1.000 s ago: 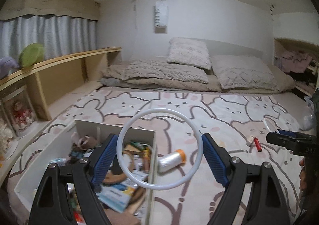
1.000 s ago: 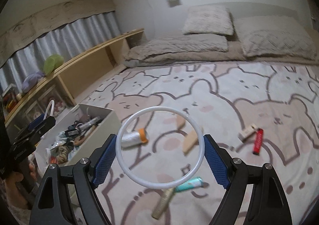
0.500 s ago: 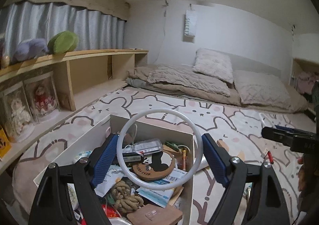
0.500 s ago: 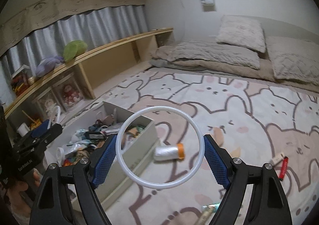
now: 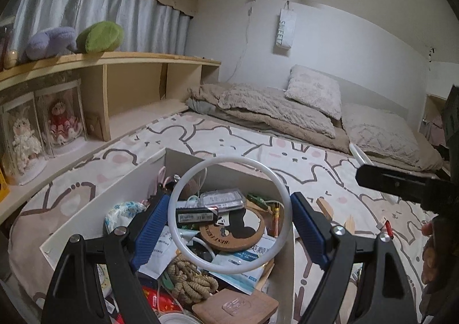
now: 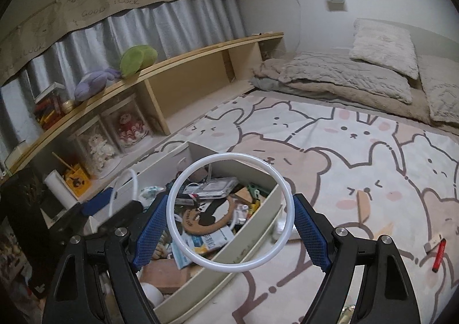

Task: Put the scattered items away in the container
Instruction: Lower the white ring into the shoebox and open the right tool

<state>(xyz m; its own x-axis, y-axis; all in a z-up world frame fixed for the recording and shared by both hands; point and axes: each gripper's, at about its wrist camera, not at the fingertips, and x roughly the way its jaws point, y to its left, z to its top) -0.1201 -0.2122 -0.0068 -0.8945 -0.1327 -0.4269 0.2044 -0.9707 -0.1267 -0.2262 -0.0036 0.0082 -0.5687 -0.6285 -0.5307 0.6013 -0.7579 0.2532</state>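
Note:
Each gripper is shut on a white plastic ring held between its blue pads. My left gripper (image 5: 229, 216) holds its ring (image 5: 282, 192) over the open white box (image 5: 94, 206), which is full of clutter such as a round cork coaster (image 5: 235, 230). My right gripper (image 6: 229, 213) holds its ring (image 6: 183, 180) above the same box (image 6: 249, 243), over its near right wall. The left gripper shows in the right wrist view at lower left (image 6: 114, 209). A red lighter (image 6: 439, 255) and wooden pieces (image 6: 362, 205) lie on the rug.
A wooden shelf (image 5: 114, 60) with plush toys and boxed dolls runs along the left wall. Bedding and pillows (image 5: 312, 91) lie at the back. The bear-pattern rug (image 6: 358, 137) spreads to the right of the box.
Both grippers have swung left and come over the box, each keeping its ring. The white bottle with the orange cap has dropped out of sight.

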